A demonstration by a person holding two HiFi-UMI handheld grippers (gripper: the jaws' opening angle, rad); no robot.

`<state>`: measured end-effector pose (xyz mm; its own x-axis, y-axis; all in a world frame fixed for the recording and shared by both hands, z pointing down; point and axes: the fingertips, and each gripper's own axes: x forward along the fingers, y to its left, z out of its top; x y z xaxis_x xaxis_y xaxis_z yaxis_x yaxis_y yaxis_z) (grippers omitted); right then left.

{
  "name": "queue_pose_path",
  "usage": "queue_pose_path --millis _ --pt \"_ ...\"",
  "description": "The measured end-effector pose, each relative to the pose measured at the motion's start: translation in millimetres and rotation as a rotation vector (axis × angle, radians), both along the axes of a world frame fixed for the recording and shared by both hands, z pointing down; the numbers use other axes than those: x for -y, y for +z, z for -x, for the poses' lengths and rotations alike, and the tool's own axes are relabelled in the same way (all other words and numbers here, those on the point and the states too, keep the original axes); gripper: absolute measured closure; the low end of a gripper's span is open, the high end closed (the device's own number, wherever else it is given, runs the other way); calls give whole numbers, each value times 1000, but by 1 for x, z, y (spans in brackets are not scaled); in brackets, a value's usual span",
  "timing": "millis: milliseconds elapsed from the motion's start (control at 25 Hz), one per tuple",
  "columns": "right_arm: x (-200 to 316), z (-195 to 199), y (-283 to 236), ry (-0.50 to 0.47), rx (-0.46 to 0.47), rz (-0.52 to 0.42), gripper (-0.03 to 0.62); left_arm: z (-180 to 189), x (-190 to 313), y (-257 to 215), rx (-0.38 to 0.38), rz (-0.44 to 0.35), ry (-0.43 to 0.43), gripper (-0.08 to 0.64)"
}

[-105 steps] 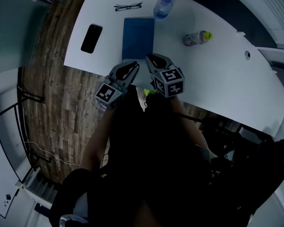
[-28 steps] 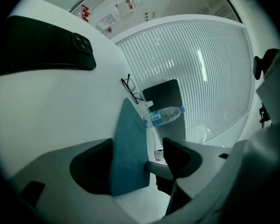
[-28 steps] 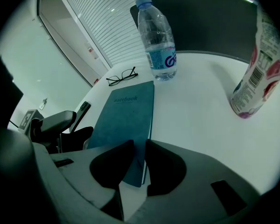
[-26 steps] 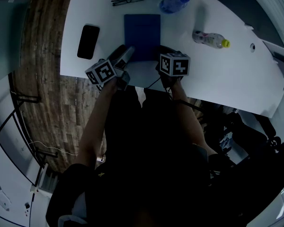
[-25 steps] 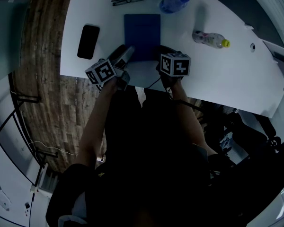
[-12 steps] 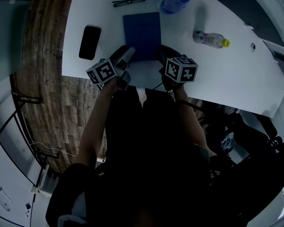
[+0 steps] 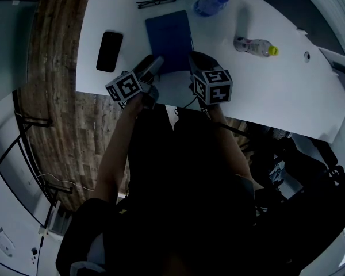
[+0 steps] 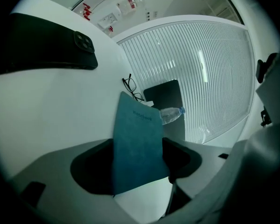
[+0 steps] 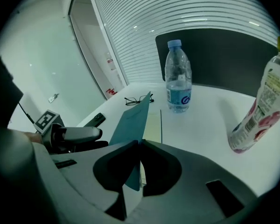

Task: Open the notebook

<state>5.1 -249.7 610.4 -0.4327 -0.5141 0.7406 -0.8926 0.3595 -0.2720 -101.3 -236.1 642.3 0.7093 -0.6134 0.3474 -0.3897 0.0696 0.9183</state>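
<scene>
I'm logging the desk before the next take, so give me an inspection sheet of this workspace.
Surface: white table, one small hole near its right end.
Job's things: blue notebook, cover raised along its right edge, pages showing.
Clutter: phone, glasses, water bottle, yellow-capped bottle.
Grippers: right gripper fingers have just been closing and pinch the cover; left gripper fingers apart, notebook's near end between them, unpinched.
Cables: thin wire on the floor.
Surroundings: wood-look floor, slatted wall.
</scene>
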Motion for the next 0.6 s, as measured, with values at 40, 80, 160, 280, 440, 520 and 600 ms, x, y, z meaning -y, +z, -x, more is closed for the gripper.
queue_pose_path --millis 40,80,160,280,440,520,600 --pt "2 1 -4 -6 11 -12 549 0 0 0 -3 -1 1 244" --pt "3 3 -8 -16 13 -26 549 -1 0 -1 -6 -3 6 244" --pt "4 9 -15 -43 4 -52 549 -2 0 -2 -17 -2 8 244" --pt "5 14 -21 -58 4 -65 549 0 1 0 -23 4 -1 244" --pt "5 19 -29 -77 16 -82 549 -1 1 0 -22 -1 7 247" --pt "4 23 -32 -85 27 -89 551 -1 1 0 -28 -2 14 247" --pt "4 25 -34 -93 31 -93 551 -1 -1 0 -25 -8 32 245"
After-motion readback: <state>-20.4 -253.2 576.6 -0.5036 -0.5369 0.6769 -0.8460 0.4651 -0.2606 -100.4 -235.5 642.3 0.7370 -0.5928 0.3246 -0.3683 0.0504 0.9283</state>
